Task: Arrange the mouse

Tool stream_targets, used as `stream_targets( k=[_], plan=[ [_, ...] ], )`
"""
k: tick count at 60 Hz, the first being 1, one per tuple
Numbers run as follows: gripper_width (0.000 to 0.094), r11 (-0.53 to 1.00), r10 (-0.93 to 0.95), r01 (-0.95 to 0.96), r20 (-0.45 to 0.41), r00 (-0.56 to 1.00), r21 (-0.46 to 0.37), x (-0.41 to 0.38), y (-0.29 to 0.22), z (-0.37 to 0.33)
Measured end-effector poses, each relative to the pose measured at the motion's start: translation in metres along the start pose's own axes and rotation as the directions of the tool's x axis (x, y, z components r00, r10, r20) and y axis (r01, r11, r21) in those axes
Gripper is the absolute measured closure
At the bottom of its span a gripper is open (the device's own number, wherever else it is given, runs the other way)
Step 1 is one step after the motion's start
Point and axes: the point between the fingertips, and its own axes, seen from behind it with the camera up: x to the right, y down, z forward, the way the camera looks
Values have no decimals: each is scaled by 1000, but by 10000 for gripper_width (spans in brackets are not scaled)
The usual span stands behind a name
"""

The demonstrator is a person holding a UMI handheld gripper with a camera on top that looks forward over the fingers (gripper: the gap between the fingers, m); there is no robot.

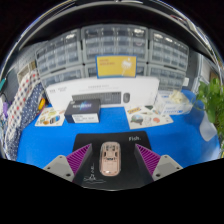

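A pale pink mouse (110,158) lies on a black mat (132,141) with white lettering, on the blue table (60,140). It sits between the fingers of my gripper (112,152), pointing away from me. The purple pads (78,160) stand at either side of it, each with a narrow dark gap to the mouse. The gripper is open. The mouse's near end is hidden behind the gripper body.
Beyond the mat stand a black box (85,108) and a long white keyboard box (100,94). White trays of small items (50,120) sit left and right. Drawer shelves with a yellow sign (117,65) are behind. A green plant (212,100) stands at the right.
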Motion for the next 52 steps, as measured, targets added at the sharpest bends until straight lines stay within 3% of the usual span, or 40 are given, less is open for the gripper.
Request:
stream_targets(
  k=[8, 22, 34, 52],
  plan=[
    [82, 998, -3, 1, 28, 1000, 69, 13, -49, -49],
    [86, 984, -40, 40, -3, 999, 175, 48, -116, -133],
    [85, 973, -66, 66, -7, 998, 221, 55, -137, -174],
    [80, 974, -57, 59, -19, 998, 221, 66, -137, -206]
  ],
)
